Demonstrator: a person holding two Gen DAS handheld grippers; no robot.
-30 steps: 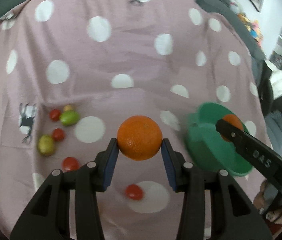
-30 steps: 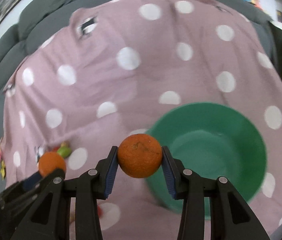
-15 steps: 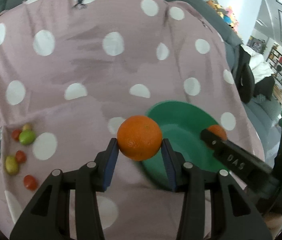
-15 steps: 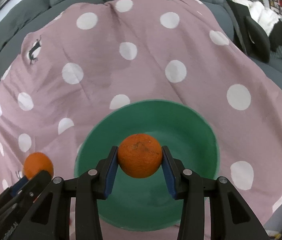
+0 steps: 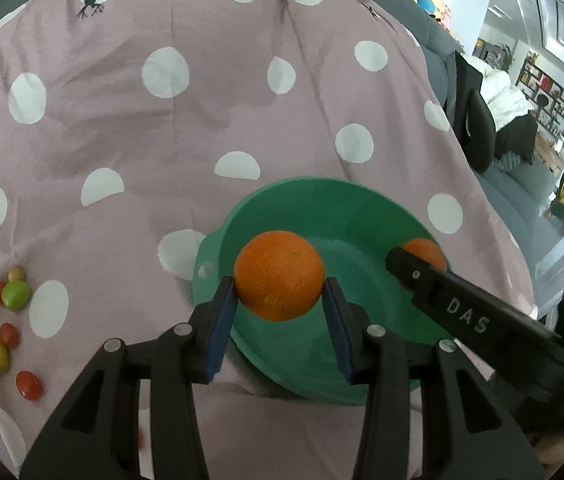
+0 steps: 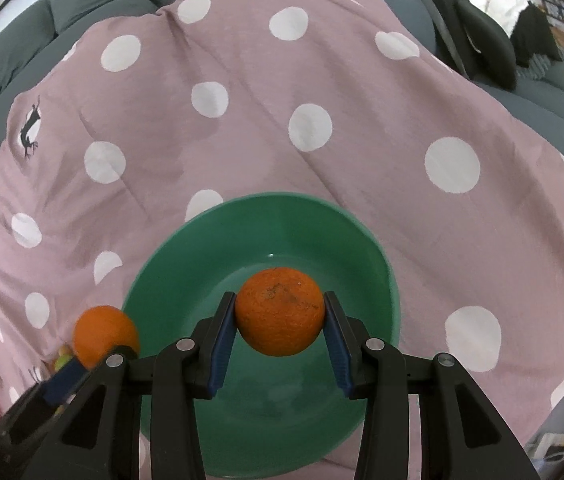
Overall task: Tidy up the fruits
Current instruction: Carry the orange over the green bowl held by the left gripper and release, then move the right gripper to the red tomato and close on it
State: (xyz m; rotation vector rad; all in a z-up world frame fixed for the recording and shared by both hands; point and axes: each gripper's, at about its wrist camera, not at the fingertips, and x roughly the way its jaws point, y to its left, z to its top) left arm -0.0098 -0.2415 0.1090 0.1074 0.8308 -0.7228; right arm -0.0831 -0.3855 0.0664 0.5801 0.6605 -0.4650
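Left wrist view only: small fruits [image 5: 10, 324], red and green-yellow, loose on spotted pink cloth [image 5: 170, 128] at far left, well apart from green bowl [image 5: 365, 204]; side of right gripper [image 5: 405, 264] also seen here, tips over bowl. Right wrist view only: full bowl interior [image 6: 266, 412], bare, nothing lying in it; left gripper [image 6: 94, 354] at lower left, outside the rim. Left gripper [image 5: 280, 308] clamped on first orange [image 5: 280, 276], held over near-left rim. Right gripper [image 6: 280, 324] clamped on second orange [image 6: 280, 312], held above bowl centre. Both angled downward, pads [image 6: 222, 344] pressing orange sides.
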